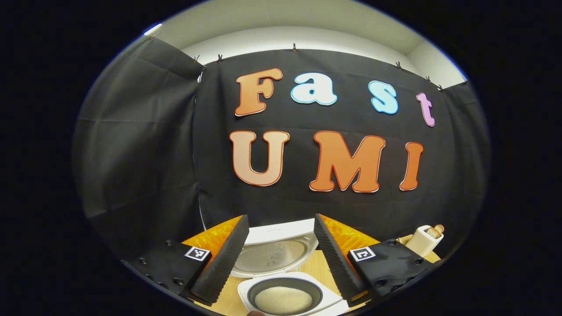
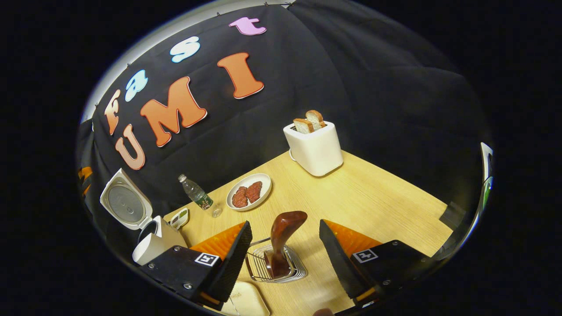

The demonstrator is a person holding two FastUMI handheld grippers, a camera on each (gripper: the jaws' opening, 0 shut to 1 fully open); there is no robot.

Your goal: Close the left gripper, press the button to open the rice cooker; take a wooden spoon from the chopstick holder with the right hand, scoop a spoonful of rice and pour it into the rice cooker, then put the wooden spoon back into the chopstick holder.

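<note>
The white rice cooker (image 1: pixel 290 281) stands open just below my left gripper (image 1: pixel 281 218), its lid (image 1: pixel 274 252) tipped up and back. White rice (image 1: pixel 283 299) lies in its dark inner pot. The left gripper is open, holding nothing. In the right gripper view the dark wooden spoon (image 2: pixel 283 239) stands upright in the wire chopstick holder (image 2: pixel 263 267) on the table. My right gripper (image 2: pixel 284 224) is open around the spoon, a finger on each side, neither touching it. The open rice cooker (image 2: pixel 149 239) sits at the far left.
On the wooden table (image 2: pixel 373 197) are a white toaster (image 2: pixel 314 147) with bread slices, a plate of meat (image 2: pixel 249 192), a water bottle (image 2: pixel 195 193) and a small dish (image 2: pixel 180 218). A pale white object (image 2: pixel 246 300) lies near the holder. The toaster (image 1: pixel 425 239) is also at the right.
</note>
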